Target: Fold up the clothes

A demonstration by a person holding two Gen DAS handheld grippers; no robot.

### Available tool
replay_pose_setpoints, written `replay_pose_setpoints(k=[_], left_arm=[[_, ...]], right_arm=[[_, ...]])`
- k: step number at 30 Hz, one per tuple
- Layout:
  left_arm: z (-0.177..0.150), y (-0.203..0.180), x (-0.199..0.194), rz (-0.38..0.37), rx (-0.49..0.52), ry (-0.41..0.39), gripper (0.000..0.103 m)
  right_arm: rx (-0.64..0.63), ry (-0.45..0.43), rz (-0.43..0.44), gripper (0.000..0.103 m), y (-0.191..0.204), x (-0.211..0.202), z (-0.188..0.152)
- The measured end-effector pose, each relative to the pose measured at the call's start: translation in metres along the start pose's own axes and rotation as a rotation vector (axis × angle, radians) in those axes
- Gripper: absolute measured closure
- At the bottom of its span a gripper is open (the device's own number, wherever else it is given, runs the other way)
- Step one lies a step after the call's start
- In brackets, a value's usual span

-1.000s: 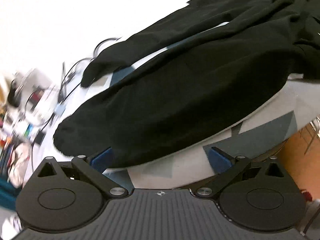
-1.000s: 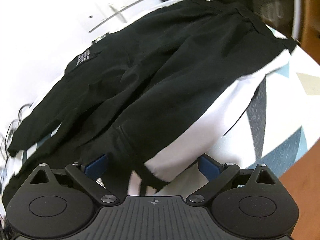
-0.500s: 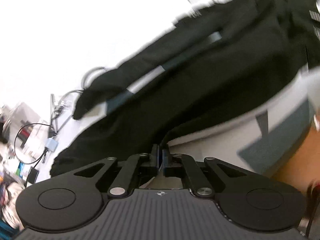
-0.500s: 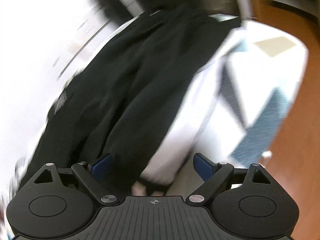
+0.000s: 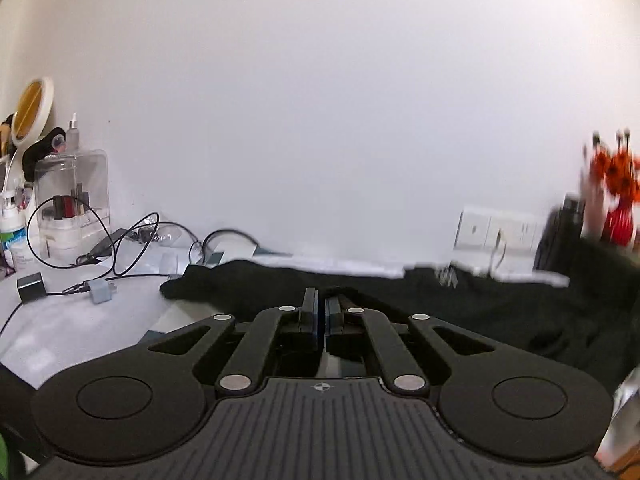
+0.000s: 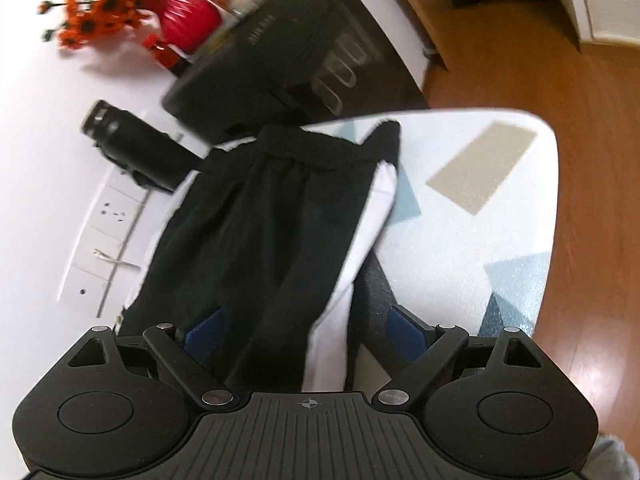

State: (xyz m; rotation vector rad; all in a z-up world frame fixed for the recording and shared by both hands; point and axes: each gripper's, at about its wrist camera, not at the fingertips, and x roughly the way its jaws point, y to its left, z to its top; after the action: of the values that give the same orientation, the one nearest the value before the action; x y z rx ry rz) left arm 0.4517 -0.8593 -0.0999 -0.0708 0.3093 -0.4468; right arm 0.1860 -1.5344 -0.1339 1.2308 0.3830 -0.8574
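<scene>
While left tool (image 5: 321, 312) is closed | trousers (image 6: 280, 216) lengthwise, waistband far

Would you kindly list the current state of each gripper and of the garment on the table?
left gripper: jaws shut; whether cloth is pinched is unclear
right gripper: jaws open, straddling the garment
black garment: lying stretched out on the table, white panel along one side

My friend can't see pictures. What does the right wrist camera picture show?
The right gripper is open, its blue fingers on either side of black trousers with a white stripe lying on a patterned table. Behind them are a red vase of orange flowers, a black box and wall sockets.
</scene>
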Motion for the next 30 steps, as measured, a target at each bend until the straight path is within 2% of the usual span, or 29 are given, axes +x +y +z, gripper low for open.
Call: replay_pose_setpoints(k=[4, 8, 9, 11, 12, 15, 17, 19, 24, 26, 28, 30], left_arm=[[0.011, -0.009, -0.016, 0.023, -0.091, -0.046, 0.1], [0.02, -0.021, -0.027, 0.068, -0.134, -0.086, 0.1], [0.021, -0.023, -0.03, 0.084, -0.148, -0.091, 0.1], [0.024, -0.028, -0.034, 0.117, -0.174, -0.101, 0.1], [0.025, -0.03, -0.036, 0.133, -0.187, -0.106, 0.1], [0.029, -0.037, -0.043, 0.182, -0.227, -0.121, 0.1], [0.027, -0.05, -0.058, 0.225, -0.239, -0.163, 0.1], [0.023, -0.061, -0.074, 0.253, -0.254, -0.185, 0.1], [0.018, -0.088, -0.118, 0.289, -0.311, -0.209, 0.1], [0.02, -0.098, -0.133, 0.276, -0.287, -0.199, 0.1], [0.021, -0.097, -0.129, 0.273, -0.282, -0.185, 0.1], [0.023, -0.094, -0.121, 0.272, -0.281, -0.171, 0.1]], right_arm=[[0.037, 0.058, 0.0, 0.02, -0.004, 0.017, 0.004], [-0.071, 0.126, 0.056, 0.025, 0.002, 0.033, 0.001], [-0.095, 0.142, 0.074, 0.031, 0.004, 0.036, -0.001], [-0.102, 0.179, 0.109, 0.068, 0.008, 0.041, 0.0], [-0.084, 0.191, 0.126, 0.095, 0.009, 0.042, 0.003], [-0.049, 0.078, 0.258, 0.096, 0.017, 0.009, 0.021], [-0.091, -0.03, 0.365, 0.096, 0.025, -0.024, 0.037], [-0.135, -0.096, 0.414, 0.096, 0.031, -0.049, 0.055], [-0.095, -0.059, 0.391, 0.096, 0.021, -0.086, 0.087], [-0.162, -0.135, 0.415, 0.096, 0.017, -0.105, 0.088], [-0.227, -0.196, 0.386, 0.096, 0.014, -0.105, 0.089], [-0.167, -0.128, 0.29, 0.096, 0.01, -0.086, 0.098]])
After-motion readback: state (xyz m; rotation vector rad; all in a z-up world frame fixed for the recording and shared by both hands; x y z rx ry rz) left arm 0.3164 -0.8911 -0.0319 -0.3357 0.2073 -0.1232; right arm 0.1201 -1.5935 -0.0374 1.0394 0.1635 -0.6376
